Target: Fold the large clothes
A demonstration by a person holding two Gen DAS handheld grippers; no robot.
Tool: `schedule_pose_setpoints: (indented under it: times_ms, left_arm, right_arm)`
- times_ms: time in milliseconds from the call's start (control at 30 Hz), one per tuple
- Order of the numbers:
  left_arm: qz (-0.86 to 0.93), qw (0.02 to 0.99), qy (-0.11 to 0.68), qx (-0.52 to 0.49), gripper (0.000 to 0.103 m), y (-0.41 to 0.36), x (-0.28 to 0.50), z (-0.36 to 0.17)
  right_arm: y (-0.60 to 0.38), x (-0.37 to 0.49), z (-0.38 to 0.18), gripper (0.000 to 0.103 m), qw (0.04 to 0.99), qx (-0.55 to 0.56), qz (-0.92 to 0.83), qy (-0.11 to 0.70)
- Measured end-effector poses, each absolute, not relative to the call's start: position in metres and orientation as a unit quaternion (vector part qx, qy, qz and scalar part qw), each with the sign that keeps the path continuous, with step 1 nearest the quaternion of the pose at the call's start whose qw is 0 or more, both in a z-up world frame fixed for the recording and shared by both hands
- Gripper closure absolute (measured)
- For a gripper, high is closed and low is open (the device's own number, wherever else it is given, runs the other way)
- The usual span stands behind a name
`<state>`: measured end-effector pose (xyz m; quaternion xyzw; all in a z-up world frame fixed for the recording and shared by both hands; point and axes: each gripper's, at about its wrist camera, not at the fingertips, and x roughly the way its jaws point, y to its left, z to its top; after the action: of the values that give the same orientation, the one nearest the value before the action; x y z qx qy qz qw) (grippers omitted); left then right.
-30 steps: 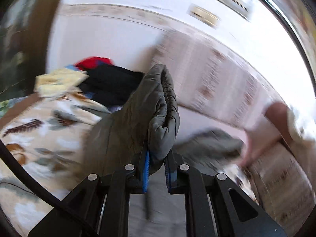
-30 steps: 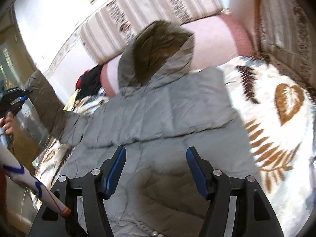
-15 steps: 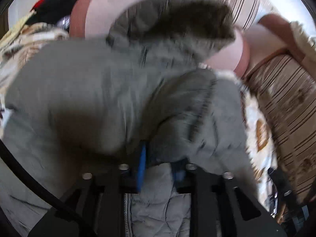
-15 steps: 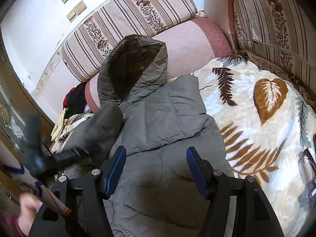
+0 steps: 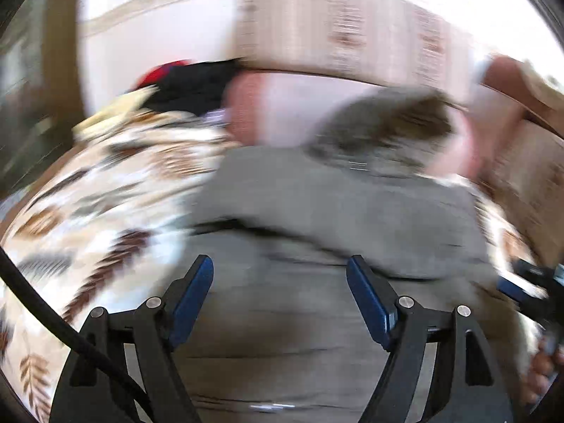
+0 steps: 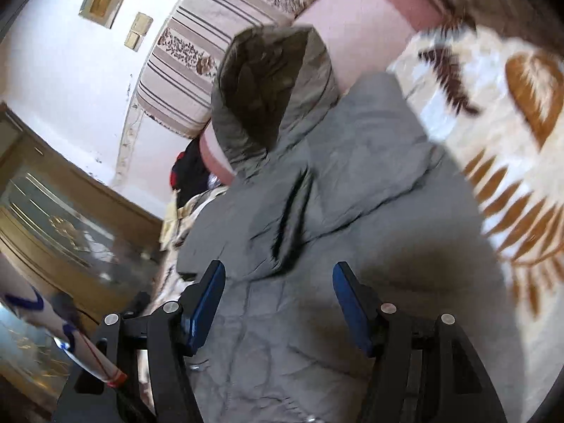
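A grey quilted hooded jacket [image 6: 352, 183] lies on a leaf-patterned blanket [image 6: 500, 162], its hood [image 6: 271, 91] propped against the pink sofa cushion. One sleeve lies folded across the body [image 6: 268, 218]. The jacket also shows, blurred, in the left wrist view [image 5: 335, 211]. My left gripper [image 5: 280, 292] is open and empty above the jacket's lower body. My right gripper [image 6: 278, 303] is open and empty above the jacket's lower part. The right gripper's tip [image 5: 521, 285] shows at the right edge of the left wrist view.
A striped sofa back [image 6: 225, 28] and pink cushion [image 6: 366, 24] stand behind the jacket. A pile of black, red and yellow clothes [image 5: 187, 84] lies at the far left of the blanket [image 5: 88, 218]. A wooden door frame [image 6: 70, 190] is at left.
My left gripper has let go of the sleeve it was holding and opened. The sleeve now lies folded across the jacket's body. The right gripper stayed open, drifting closer over the jacket.
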<state>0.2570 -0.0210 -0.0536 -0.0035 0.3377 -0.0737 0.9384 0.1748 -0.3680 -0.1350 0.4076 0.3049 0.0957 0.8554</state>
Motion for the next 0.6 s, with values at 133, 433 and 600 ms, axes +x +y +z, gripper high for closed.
schedule_pose_setpoints:
  times_ms: [133, 433, 600]
  left_arm:
    - [-0.015, 0.931, 0.364, -0.019, 0.026, 0.025, 0.276, -0.092]
    - [-0.029, 0.901, 0.432, -0.042, 0.026, 0.031, 0.306, -0.123]
    - [-0.039, 0.906, 0.418, -0.05, 0.026, 0.038, 0.305, -0.117]
  right_arm:
    - [-0.361, 0.184, -0.146, 0.033, 0.831, 0.443, 0.103, 0.32]
    - [-0.328, 0.24, -0.157, 0.033, 0.821, 0.439, 0.049, 0.36]
    - [-0.306, 0.268, -0.147, 0.073, 0.834, 0.396, 0.034, 0.383]
